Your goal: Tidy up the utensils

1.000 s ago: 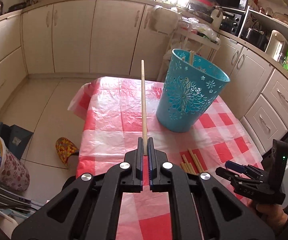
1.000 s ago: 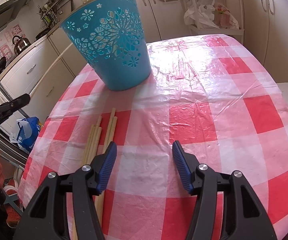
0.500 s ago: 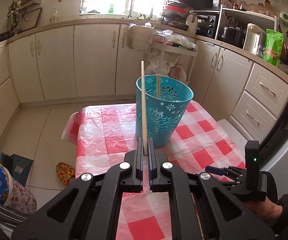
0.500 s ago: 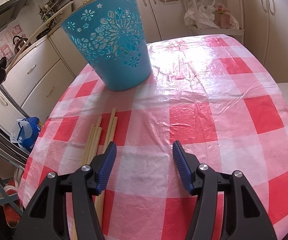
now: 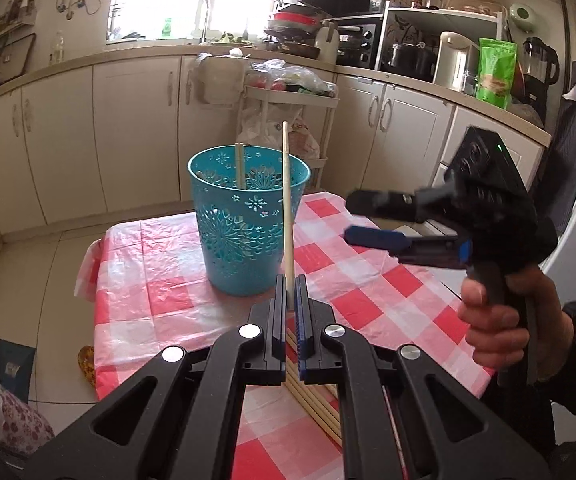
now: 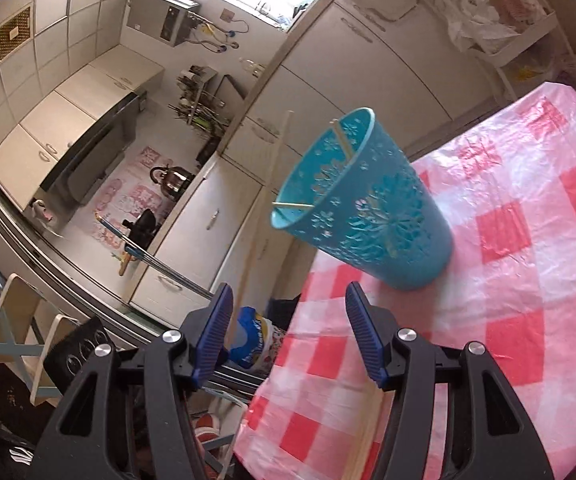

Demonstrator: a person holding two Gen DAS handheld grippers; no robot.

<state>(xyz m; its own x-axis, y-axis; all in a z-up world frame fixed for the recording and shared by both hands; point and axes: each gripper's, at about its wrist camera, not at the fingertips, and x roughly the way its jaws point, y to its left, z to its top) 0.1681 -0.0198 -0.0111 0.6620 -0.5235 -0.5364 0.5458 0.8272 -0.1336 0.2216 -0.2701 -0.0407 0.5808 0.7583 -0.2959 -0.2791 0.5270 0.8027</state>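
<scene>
My left gripper (image 5: pixel 291 292) was clamped on one long wooden chopstick (image 5: pixel 287 208), jaws pinched tight around its lower end. The stick stood nearly upright out of the jaws, its tip above the rim of the teal basket (image 5: pixel 244 224). In the left wrist view it crossed in front of the basket's right side; I couldn't tell if it touched the basket. The basket stood upright on the red-and-white checked tablecloth (image 5: pixel 368 280), near the far end of the table. Two chopsticks in basket (image 5: pixel 239 166) already leaned inside, ends poking above the rim.

My right gripper (image 6: pixel 288 324) was parted about halfway, nothing between the blue pads (image 6: pixel 362 338). From the left wrist camera it showed at right, off the table, tipped on its side and a bit blurred, my right hand (image 5: pixel 504 320) wrapped around its handle. The right wrist view was strongly tilted: the basket sat ahead and right of the jaws, and the held stick ran as a pale line up past the left pad, left of the basket.

Loose chopsticks (image 5: pixel 312 396) lay in a bundle on the cloth at the near edge, mostly hidden behind my left gripper; count unclear. Cream kitchen cabinets (image 5: pixel 136 132) lined the walls behind the table.
</scene>
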